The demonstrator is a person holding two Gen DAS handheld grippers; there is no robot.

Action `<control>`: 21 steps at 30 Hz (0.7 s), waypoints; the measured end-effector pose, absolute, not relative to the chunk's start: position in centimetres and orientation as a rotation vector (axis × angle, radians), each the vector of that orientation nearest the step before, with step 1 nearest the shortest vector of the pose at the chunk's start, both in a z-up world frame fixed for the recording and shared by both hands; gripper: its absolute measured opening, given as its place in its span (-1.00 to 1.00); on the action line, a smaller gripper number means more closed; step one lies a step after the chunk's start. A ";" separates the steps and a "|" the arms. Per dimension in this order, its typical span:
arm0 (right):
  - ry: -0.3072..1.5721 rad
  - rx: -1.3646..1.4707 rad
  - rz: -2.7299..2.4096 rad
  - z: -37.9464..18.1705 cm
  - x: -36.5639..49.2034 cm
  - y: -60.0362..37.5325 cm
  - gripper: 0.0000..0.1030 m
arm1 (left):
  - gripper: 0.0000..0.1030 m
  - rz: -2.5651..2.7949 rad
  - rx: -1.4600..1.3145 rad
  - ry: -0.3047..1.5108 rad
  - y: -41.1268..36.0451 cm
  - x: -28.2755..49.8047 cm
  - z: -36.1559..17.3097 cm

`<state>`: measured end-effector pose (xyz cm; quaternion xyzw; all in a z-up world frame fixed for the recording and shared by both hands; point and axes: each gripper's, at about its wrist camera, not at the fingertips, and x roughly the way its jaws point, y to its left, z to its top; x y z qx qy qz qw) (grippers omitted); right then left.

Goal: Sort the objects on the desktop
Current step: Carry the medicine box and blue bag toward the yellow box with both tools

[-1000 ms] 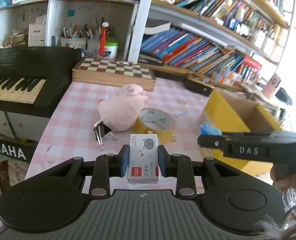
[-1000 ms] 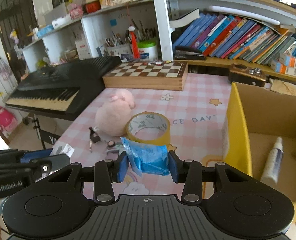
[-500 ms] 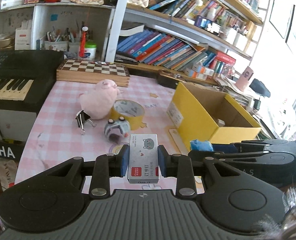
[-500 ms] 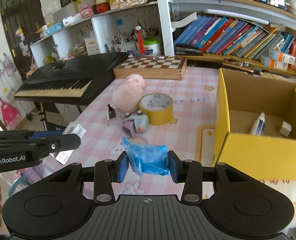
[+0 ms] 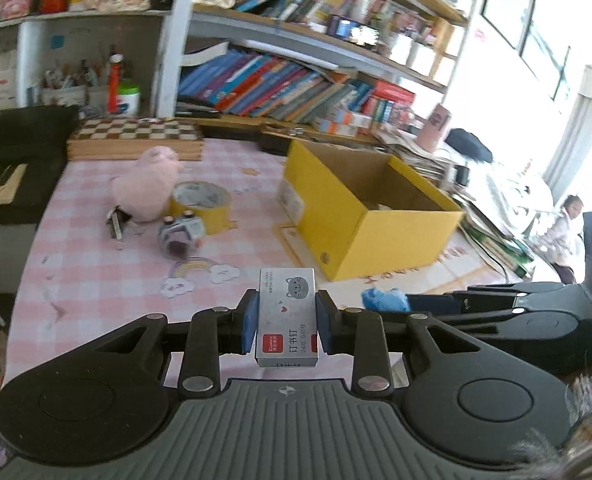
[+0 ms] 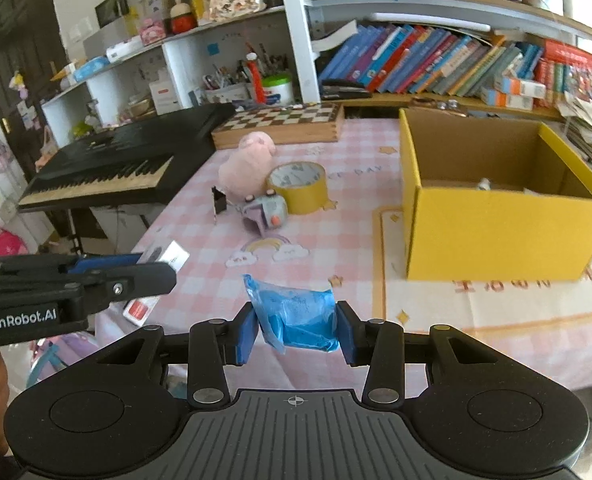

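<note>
My left gripper (image 5: 285,322) is shut on a grey staple box (image 5: 287,312) with a cat print, held above the table's near edge. My right gripper (image 6: 296,330) is shut on a blue plastic packet (image 6: 294,316), also held above the near edge. Each gripper shows in the other's view: the right one (image 5: 388,300) with the packet, the left one (image 6: 152,264) with the box. A yellow cardboard box (image 6: 492,216) stands open on the right of the pink checked table (image 6: 336,248); a small white bottle (image 6: 483,185) lies inside.
A pink plush toy (image 6: 248,162), a yellow tape roll (image 6: 298,186), a grey toy car (image 6: 268,212) and a black binder clip (image 6: 219,202) lie mid-table. A chessboard box (image 6: 280,124) sits at the back. A black keyboard (image 6: 108,168) stands left. Bookshelves line the back wall.
Both grippers have pulled back toward the table's near edge, each still holding its object. The left view has swung right, toward the yellow box.
</note>
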<state>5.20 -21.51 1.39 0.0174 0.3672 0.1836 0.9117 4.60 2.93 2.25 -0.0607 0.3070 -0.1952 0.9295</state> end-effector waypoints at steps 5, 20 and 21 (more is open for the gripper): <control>0.740 0.062 0.323 1.5 3.5 -22.9 -0.20 | -0.46 -0.472 -0.096 0.625 1.3 4.4 2.4; 0.754 0.121 0.174 1.1 1.0 -28.1 -0.20 | -0.46 -0.640 -0.051 0.660 -4.4 4.5 1.8; 0.757 0.126 0.168 1.1 1.0 -28.5 -0.20 | -0.46 -0.648 -0.048 0.664 -4.8 4.7 1.8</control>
